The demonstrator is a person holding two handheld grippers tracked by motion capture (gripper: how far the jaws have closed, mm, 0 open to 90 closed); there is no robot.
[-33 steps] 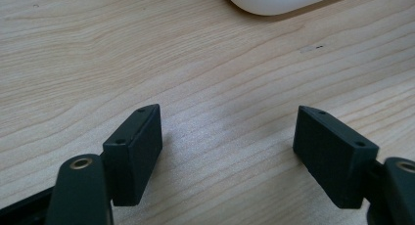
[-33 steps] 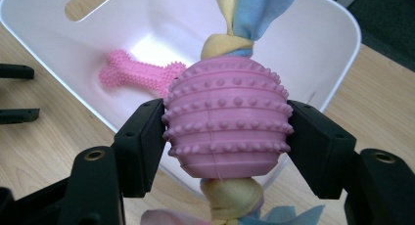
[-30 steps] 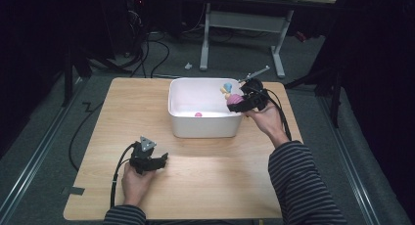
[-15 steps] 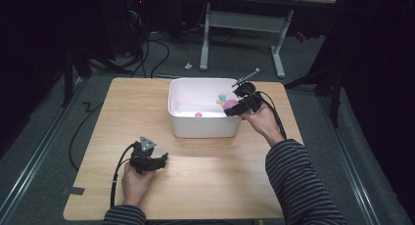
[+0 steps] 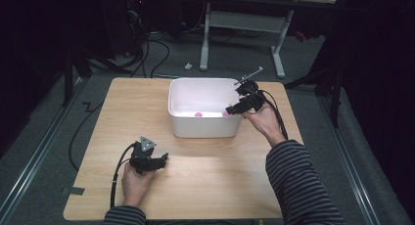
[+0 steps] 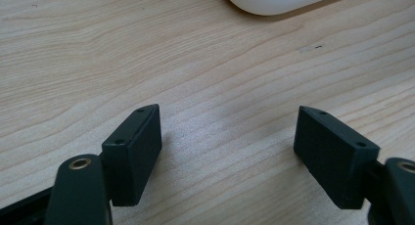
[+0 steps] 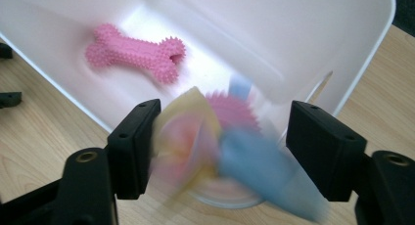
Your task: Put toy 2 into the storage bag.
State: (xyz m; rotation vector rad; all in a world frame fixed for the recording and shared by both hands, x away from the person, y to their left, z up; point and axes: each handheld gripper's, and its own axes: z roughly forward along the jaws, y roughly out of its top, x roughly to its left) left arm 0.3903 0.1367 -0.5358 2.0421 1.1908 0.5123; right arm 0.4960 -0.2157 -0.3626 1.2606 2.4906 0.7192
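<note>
A white bin (image 5: 203, 128) stands at the back middle of the wooden table (image 5: 220, 186). My right gripper (image 5: 234, 109) hangs over the bin's right rim, jaws wide apart. In the right gripper view a blurred pastel toy (image 7: 195, 137), yellow, pink and blue, sits loose between the open jaws of the right gripper (image 7: 222, 112), over a pink spiky ball (image 7: 234, 111). A pink spiky bone (image 7: 134, 53) lies on the bin's floor. My left gripper (image 5: 164, 159) rests low on the table's near left, open with nothing in it; bare wood shows between the jaws of the left gripper (image 6: 227, 112).
A corner of the bin (image 6: 279, 0) lies ahead of the left gripper. Behind the table stand a desk's white legs (image 5: 205, 39), with cables (image 5: 147, 49) on the grey floor. Table edges run close to both forearms.
The right gripper has shifted a little left and lower over the bin's rim. Its jaws have let go of the pastel toy, which now blurs between them.
</note>
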